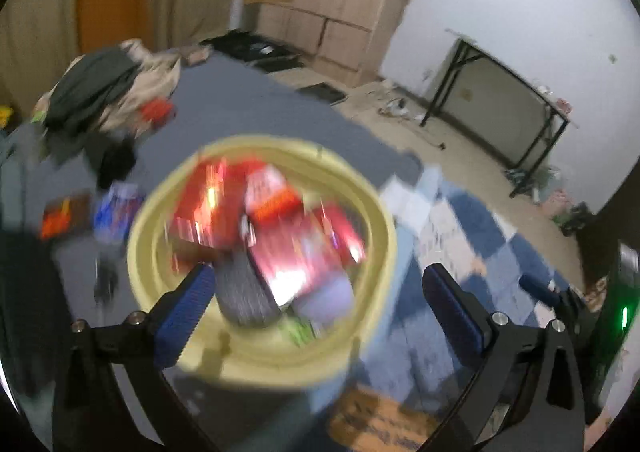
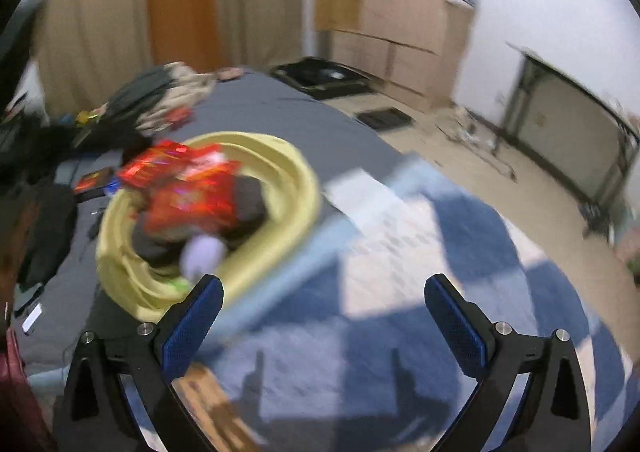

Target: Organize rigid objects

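Over the yellow basin (image 1: 384, 228) of red packets (image 1: 208, 203): left gripper (image 1: 320, 292) and right gripper (image 2: 324, 316) both wide, empty; slow down, pick next loose item squarely

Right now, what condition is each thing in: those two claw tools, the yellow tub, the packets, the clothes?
Left gripper: open, nothing between its fingers.
Right gripper: open, empty.
Yellow basin: upright on the grey bedsheet, filled.
Red packets: piled inside the basin, blurred.
Clothes heap: crumpled, unfolded, at the bed's far end.
Blue checked blanket: spread out beside the basin.
Folding table: standing against the wall.
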Demonstrator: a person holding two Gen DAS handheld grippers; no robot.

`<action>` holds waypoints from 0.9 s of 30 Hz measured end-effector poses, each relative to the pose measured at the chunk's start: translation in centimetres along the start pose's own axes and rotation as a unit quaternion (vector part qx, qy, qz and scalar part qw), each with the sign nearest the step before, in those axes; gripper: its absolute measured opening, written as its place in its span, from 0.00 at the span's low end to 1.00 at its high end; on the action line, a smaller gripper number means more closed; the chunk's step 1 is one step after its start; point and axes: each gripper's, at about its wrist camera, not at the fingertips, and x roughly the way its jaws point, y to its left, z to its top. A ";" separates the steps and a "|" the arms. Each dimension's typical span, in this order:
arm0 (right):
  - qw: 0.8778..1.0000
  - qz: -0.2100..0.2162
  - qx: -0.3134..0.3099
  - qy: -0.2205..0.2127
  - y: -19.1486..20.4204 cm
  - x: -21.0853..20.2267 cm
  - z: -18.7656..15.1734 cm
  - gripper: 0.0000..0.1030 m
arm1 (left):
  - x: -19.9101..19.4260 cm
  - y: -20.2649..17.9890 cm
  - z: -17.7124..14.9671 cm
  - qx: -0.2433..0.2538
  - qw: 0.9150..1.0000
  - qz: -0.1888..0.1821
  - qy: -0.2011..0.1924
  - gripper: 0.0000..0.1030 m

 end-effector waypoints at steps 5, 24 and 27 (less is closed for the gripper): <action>1.000 0.006 -0.024 -0.005 -0.9 1.1 -2.4 1.00 | 1.3 0.5 -9.1 -0.096 0.992 0.082 0.023 1.00; 0.987 0.039 -0.151 0.027 1.5 10.7 -2.9 1.00 | 7.6 0.8 -11.5 -0.050 0.983 0.175 0.004 1.00; 0.987 0.042 -0.151 0.029 1.5 10.9 -2.9 1.00 | 7.5 0.7 -11.6 -0.047 0.983 0.179 0.005 1.00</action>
